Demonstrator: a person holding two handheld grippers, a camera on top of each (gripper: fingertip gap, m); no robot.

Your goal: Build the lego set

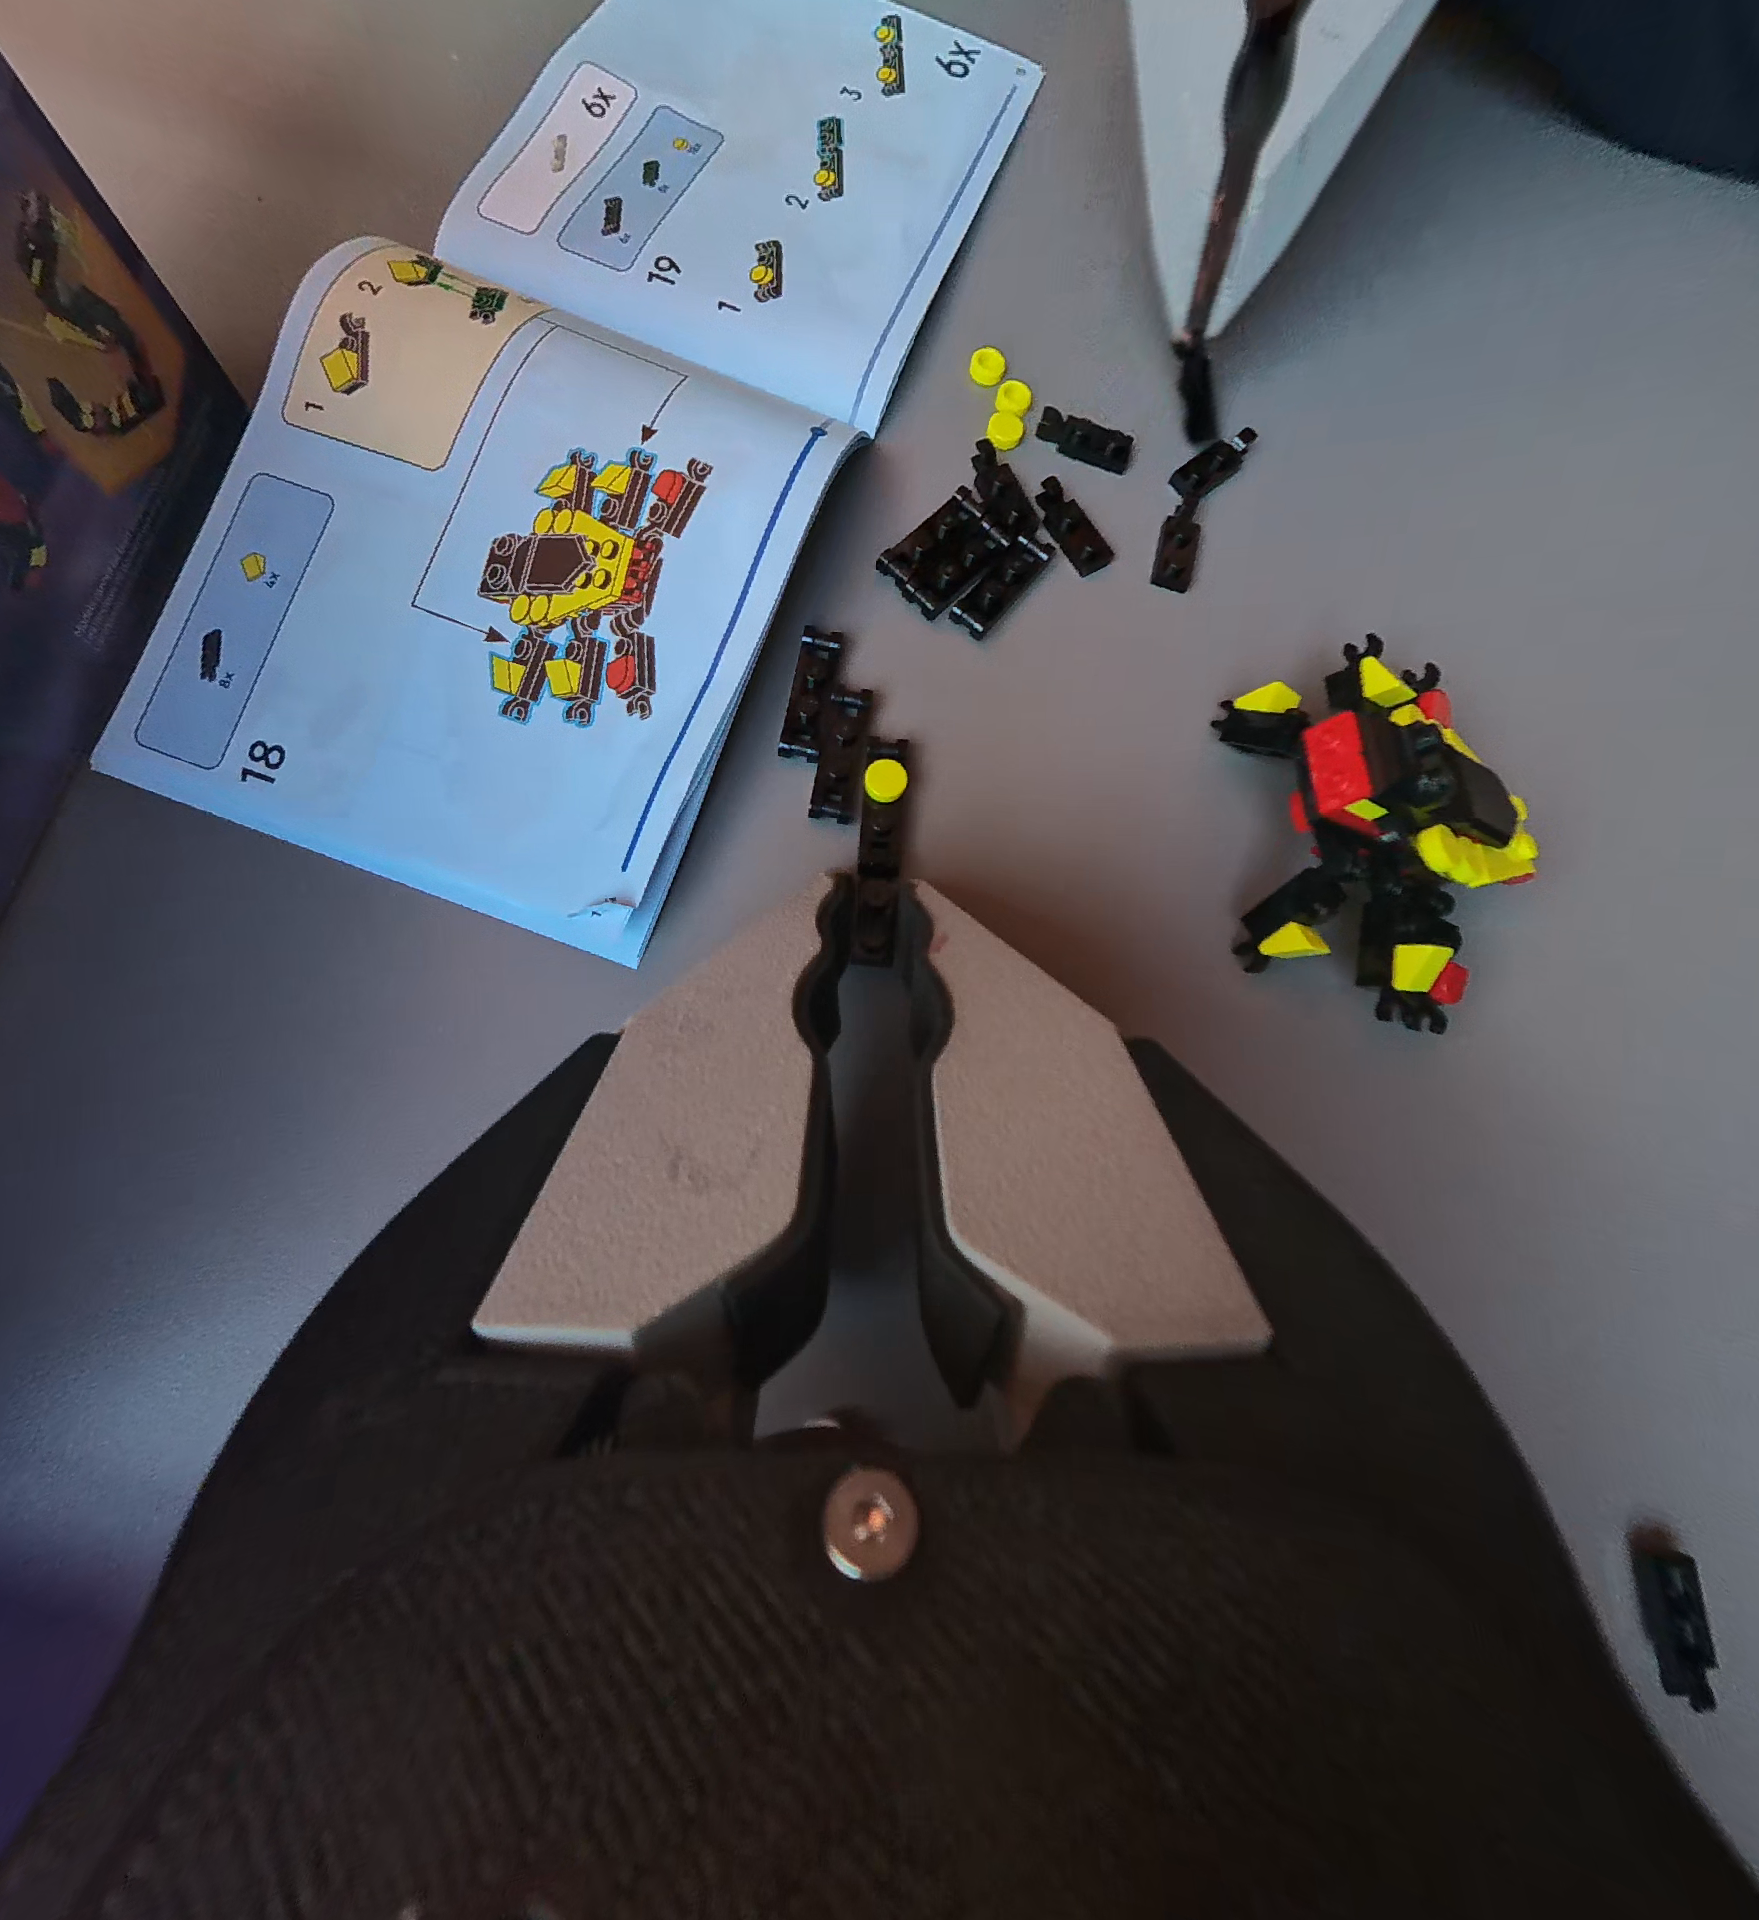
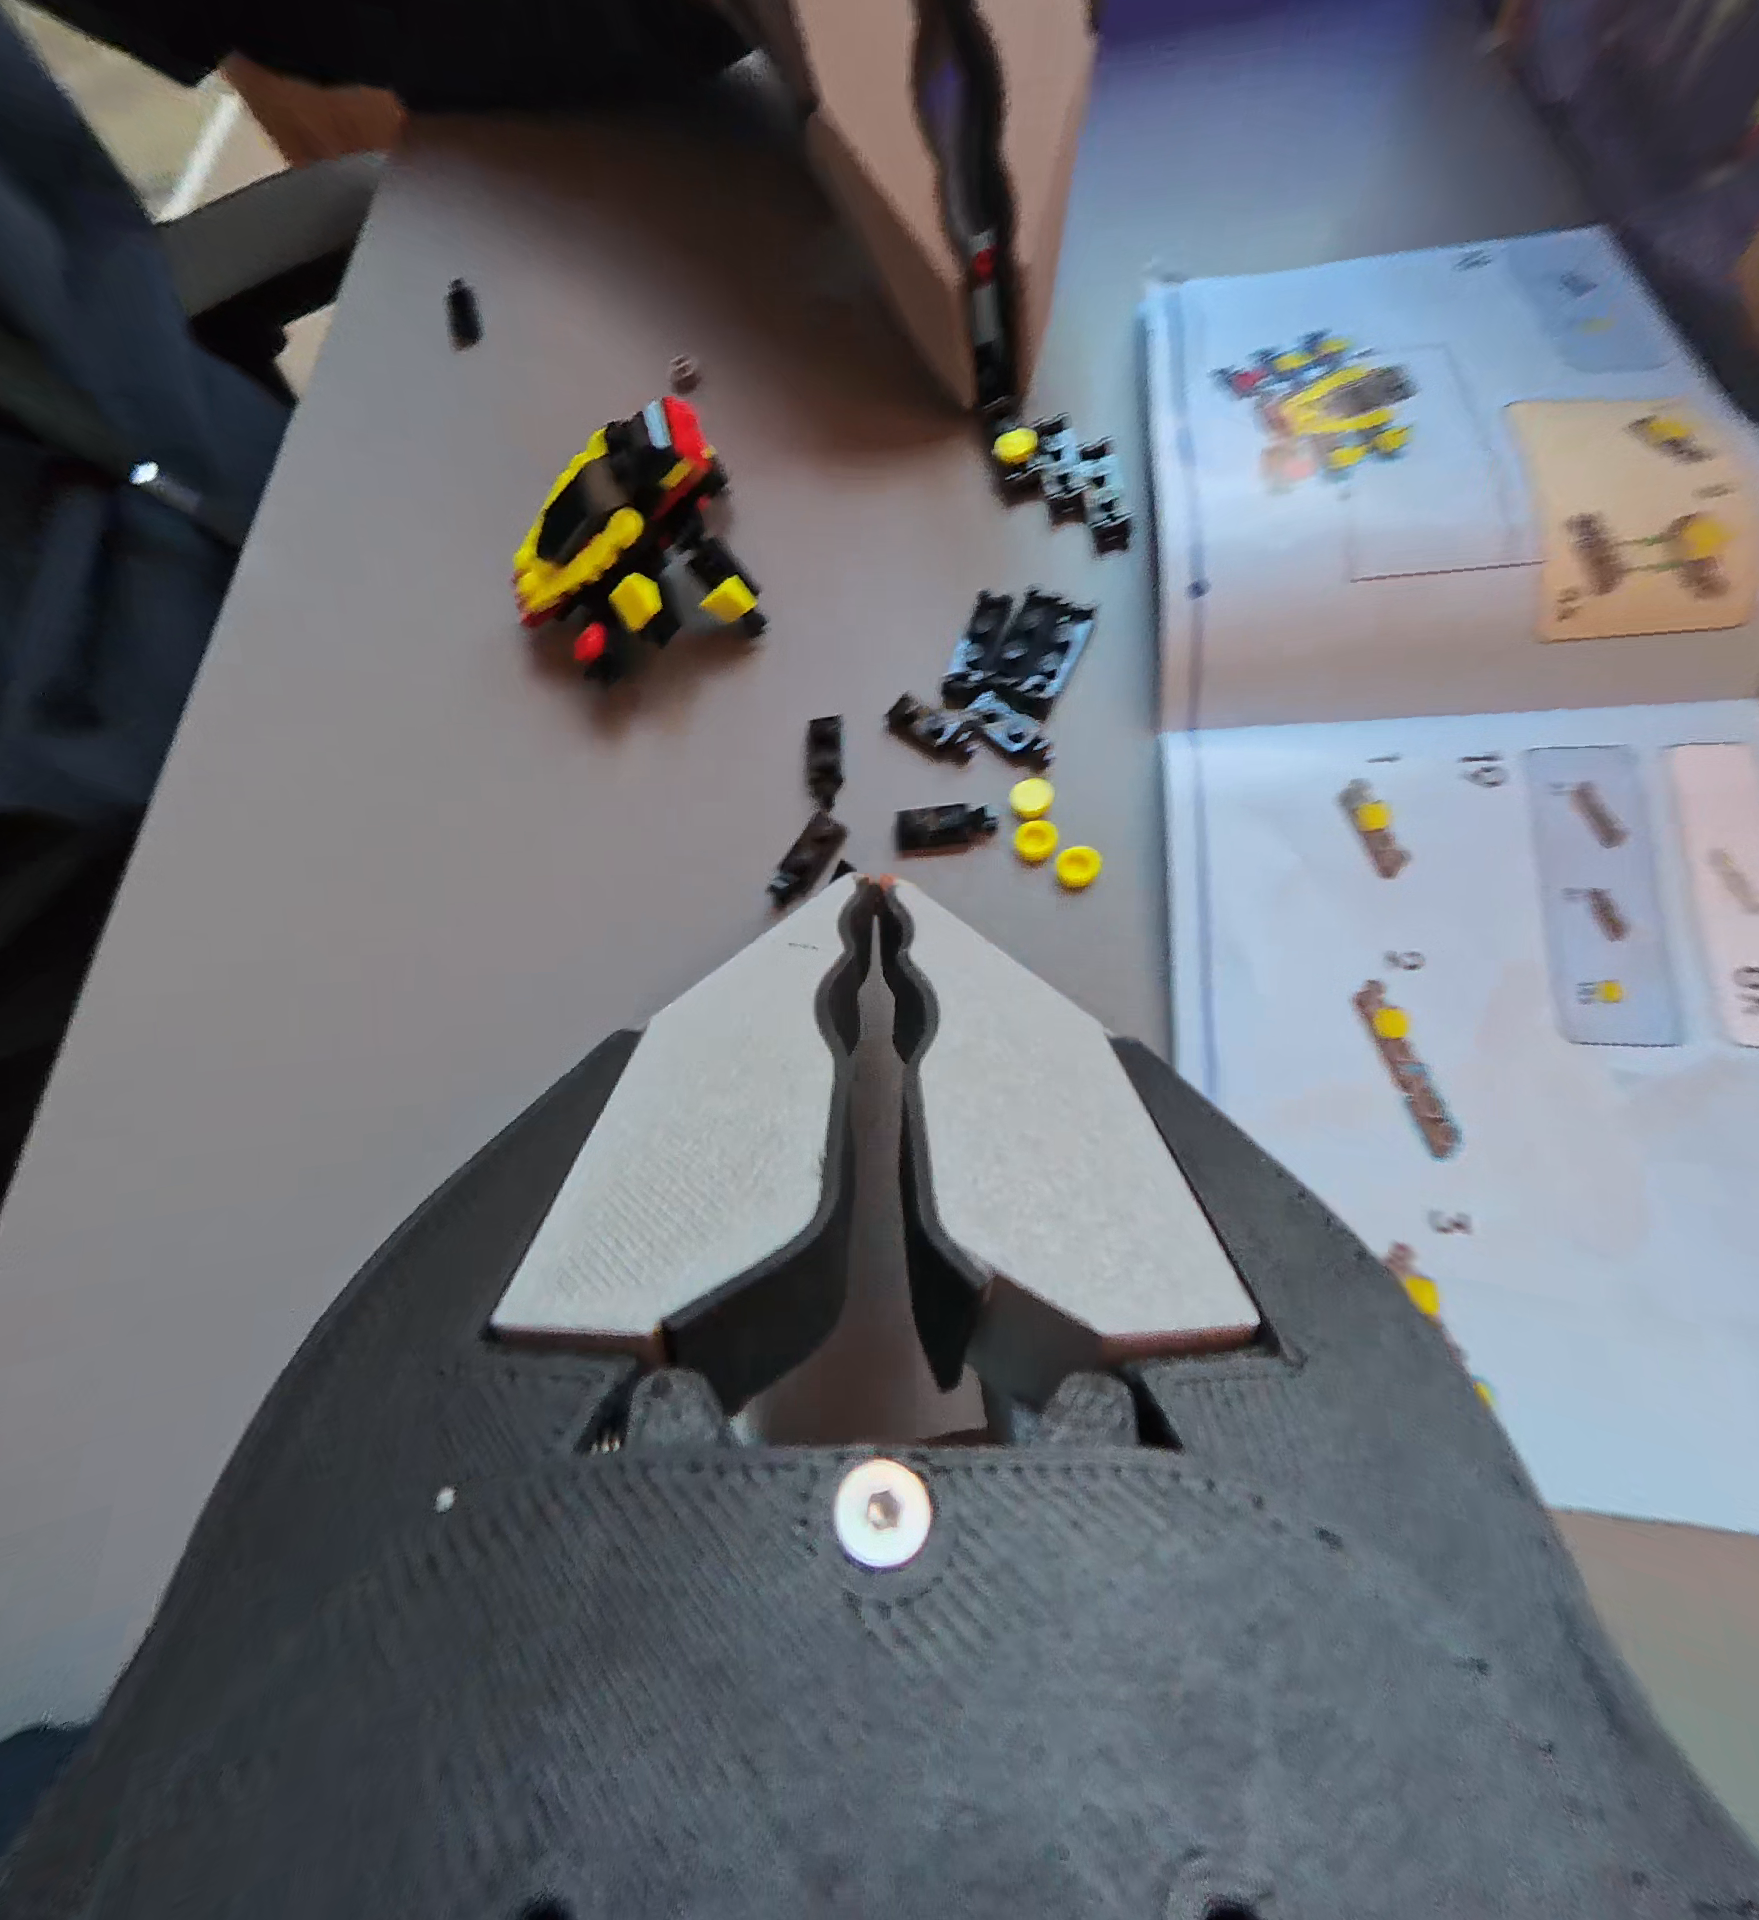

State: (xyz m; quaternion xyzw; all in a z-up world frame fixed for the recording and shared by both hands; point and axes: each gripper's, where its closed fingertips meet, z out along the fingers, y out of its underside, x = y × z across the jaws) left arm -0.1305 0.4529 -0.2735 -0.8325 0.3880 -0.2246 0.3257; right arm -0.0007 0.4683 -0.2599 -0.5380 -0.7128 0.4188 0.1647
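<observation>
My left gripper (image 1: 875, 909) is shut on a thin black plate (image 1: 880, 873) that carries a yellow round stud (image 1: 885, 779) at its far end; it is held just above the table. The same gripper shows at the top of the right wrist view (image 2: 994, 400). My right gripper (image 2: 875, 888) is shut with nothing between its tips, close to two loose black plates (image 2: 818, 800); it also shows at the top of the left wrist view (image 1: 1195, 400). The partly built black, yellow and red model (image 1: 1374, 821) (image 2: 626, 540) lies on the grey table.
An open instruction booklet (image 1: 439, 623) (image 2: 1477, 935) lies beside a dark box (image 1: 23, 416). A pile of black plates (image 1: 979, 551) (image 2: 1020, 655), three yellow studs (image 1: 1005, 400) (image 2: 1036, 836), more plates (image 1: 828, 717) and one stray black piece (image 1: 1675, 1621) (image 2: 459, 312) lie around. My hands' fingertips stand some 15 centimetres from each other. It is some 20 centimetres from my left tips to the stray black piece (image 1: 1675, 1621). Seen from the right wrist view (image 2: 466, 308) as well.
</observation>
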